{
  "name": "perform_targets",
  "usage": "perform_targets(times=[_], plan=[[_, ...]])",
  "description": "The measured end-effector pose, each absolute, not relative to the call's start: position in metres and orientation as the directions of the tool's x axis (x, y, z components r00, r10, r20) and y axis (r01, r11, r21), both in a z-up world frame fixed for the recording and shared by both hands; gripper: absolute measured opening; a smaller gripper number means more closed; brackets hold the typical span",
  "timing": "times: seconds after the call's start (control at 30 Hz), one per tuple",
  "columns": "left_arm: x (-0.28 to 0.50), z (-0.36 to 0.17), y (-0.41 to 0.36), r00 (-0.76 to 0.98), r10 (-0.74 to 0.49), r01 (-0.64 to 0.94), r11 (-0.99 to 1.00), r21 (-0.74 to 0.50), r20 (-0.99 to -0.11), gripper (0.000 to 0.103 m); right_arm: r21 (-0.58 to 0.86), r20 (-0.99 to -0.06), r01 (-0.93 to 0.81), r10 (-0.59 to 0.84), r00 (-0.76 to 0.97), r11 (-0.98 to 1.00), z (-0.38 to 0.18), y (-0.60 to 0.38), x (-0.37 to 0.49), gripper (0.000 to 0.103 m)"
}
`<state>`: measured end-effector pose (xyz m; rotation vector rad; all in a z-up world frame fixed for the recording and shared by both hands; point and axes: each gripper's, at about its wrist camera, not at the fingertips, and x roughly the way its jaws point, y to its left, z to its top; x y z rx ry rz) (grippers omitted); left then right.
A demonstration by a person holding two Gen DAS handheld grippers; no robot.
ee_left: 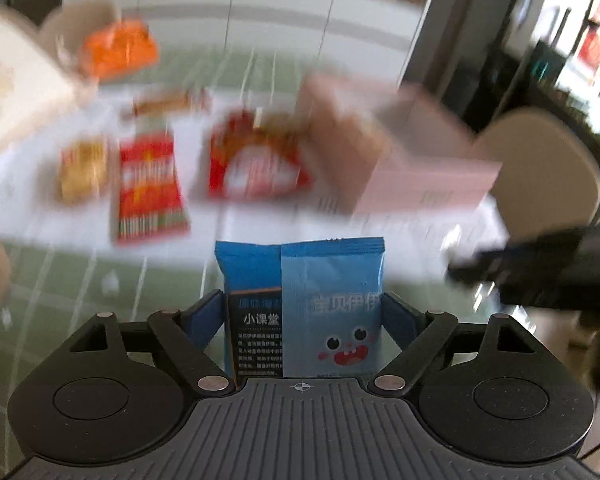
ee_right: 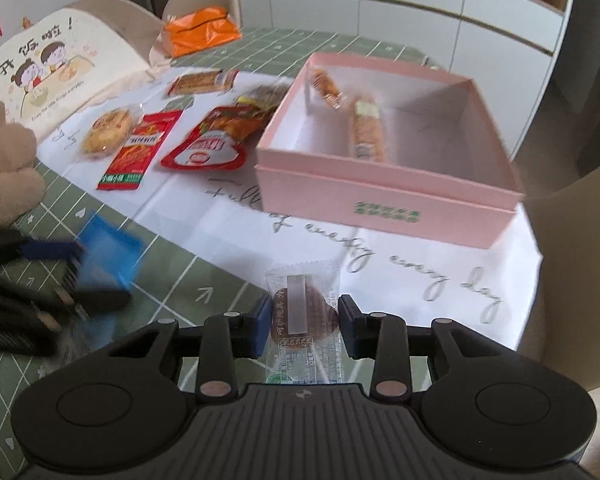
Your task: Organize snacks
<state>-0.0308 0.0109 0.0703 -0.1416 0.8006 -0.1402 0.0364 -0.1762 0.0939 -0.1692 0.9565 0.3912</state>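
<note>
Matt pink cardboard box (ee_right: 384, 196), glossy red packet (ee_right: 134, 152)

My counter (ee_right: 172, 264) wears a green cloth with a white grid, and a white sheet with grey script (ee_right: 236, 216) lies across its middle. On that sheet sits the open pink box (ee_right: 384, 204), and to its left the snacks lie loose: a red and white pouch (ee_right: 204, 152), a long red packet (ee_right: 136, 156), a round pastry in clear wrap (ee_right: 106, 130) and a brown bar (ee_right: 202, 82). Farther back, an orange bag (ee_right: 200, 32) rests on the green cloth.
</note>
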Motion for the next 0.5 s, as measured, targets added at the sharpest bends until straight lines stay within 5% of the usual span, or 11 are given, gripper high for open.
perform_targets(times=[0.2,0.23,0.27,0.5], plan=[[-0.049,0.100,-0.001,0.826,-0.160,0.108,0.986,-0.127,-0.541,0.080,0.039,-0.806,-0.375,0.251,0.536,0.926,0.105,-0.185,0.033,0.035],[-0.052,0.096,-0.003,0.831,-0.150,0.102,0.988,-0.118,-0.536,0.065,0.040,-0.805,-0.374,0.251,0.537,0.926,0.106,-0.185,0.032,0.035],[-0.053,0.092,-0.005,0.826,-0.140,0.094,0.989,-0.112,-0.546,0.007,0.038,-0.805,-0.374,0.250,0.538,0.927,0.106,-0.185,0.031,0.035],[-0.052,0.058,-0.001,0.749,-0.153,0.066,0.985,-0.157,-0.644,0.010,0.022,-0.817,-0.390,0.241,0.524,0.921,0.101,-0.184,0.024,0.035]])
